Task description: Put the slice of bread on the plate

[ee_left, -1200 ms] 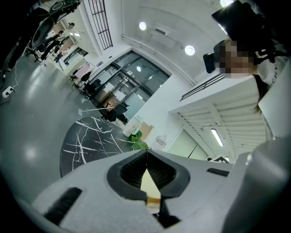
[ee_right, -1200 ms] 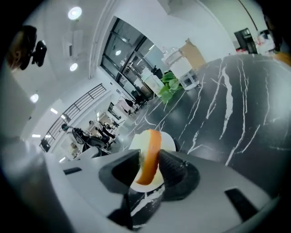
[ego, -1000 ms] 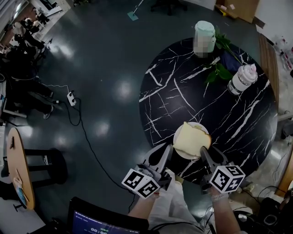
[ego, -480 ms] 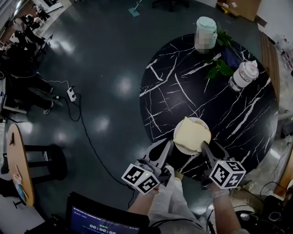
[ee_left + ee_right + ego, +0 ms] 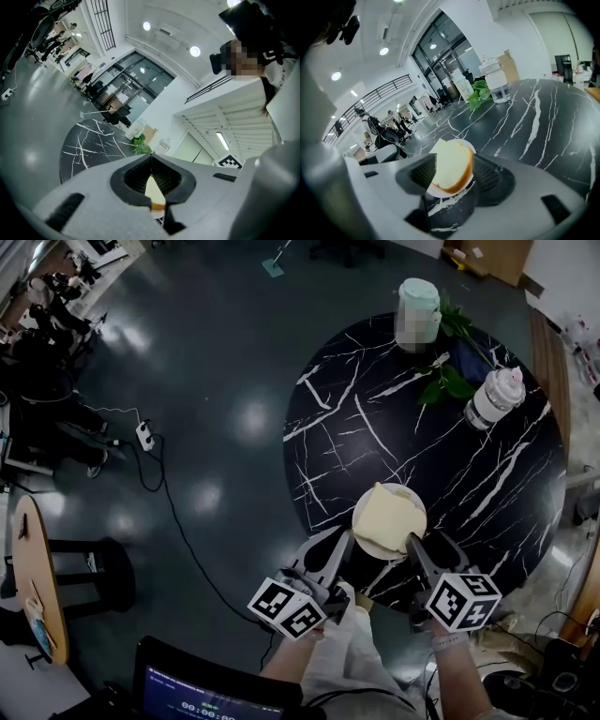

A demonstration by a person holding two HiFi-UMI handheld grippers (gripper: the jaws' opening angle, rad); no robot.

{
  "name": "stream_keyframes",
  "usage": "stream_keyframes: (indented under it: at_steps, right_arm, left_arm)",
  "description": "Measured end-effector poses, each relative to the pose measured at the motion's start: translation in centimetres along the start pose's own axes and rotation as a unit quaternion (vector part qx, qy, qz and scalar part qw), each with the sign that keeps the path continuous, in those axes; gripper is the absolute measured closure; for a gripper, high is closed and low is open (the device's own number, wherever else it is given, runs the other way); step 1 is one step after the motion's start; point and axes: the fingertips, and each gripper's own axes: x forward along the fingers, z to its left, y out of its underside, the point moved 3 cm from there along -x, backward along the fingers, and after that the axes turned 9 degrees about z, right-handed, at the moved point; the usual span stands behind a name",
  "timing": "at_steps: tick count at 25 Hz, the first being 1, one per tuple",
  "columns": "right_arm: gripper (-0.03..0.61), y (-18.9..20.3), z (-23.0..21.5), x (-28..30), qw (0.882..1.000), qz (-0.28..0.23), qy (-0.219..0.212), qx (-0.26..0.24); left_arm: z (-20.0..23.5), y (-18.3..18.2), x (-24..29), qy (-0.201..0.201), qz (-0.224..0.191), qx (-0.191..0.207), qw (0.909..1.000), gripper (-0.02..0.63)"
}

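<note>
your right gripper [image 5: 453, 160]: jaws opening, pads clear of the slice of bread [image 5: 389, 518] between them | your left gripper [image 5: 151, 157]: closed, empty | bread: on plate [image 5: 436, 192], table [image 5: 469, 484] edge nearest you

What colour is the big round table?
Black with white marble-like veins; the head view shows the table best.

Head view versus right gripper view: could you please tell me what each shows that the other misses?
Head view only: a power strip on the floor and a screen. Right gripper view only: the right gripper up close, jaws opening either side of the bread, plus a railing. Both: the bread lying on the plate, the table, jar and leaves.
</note>
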Motion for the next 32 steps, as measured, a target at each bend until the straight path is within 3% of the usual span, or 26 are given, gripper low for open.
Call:
stream_keyframes:
  at_steps: [11,18,25,32]
  right_arm:
    - [0.365,-0.2,1.7,-1.6,0.999,0.008,-0.030,-0.026]
    - [0.373,-1.4,5.1,-4.3,0.994,0.001,-0.102,-0.038]
    - [0.528,-2.3,7.6,-7.8,0.987,-0.017,-0.148,-0.063]
    - [0.557,-2.8,8.9,-10.3,0.983,-0.034,-0.167,-0.071]
  left_arm:
    - [-1.2,-1.1,-0.1,0.003,-0.005,0.010,0.9999,0.607]
    - [-3.8,-2.6,-0.2,0.022,-0.008,0.024,0.9994,0.607]
    - [-6.4,-3.5,-0.7,0.042,-0.005,0.040,0.9983,0.607]
    - [-8.9,-4.7,-0.3,0.063,0.003,0.055,0.9965,0.607]
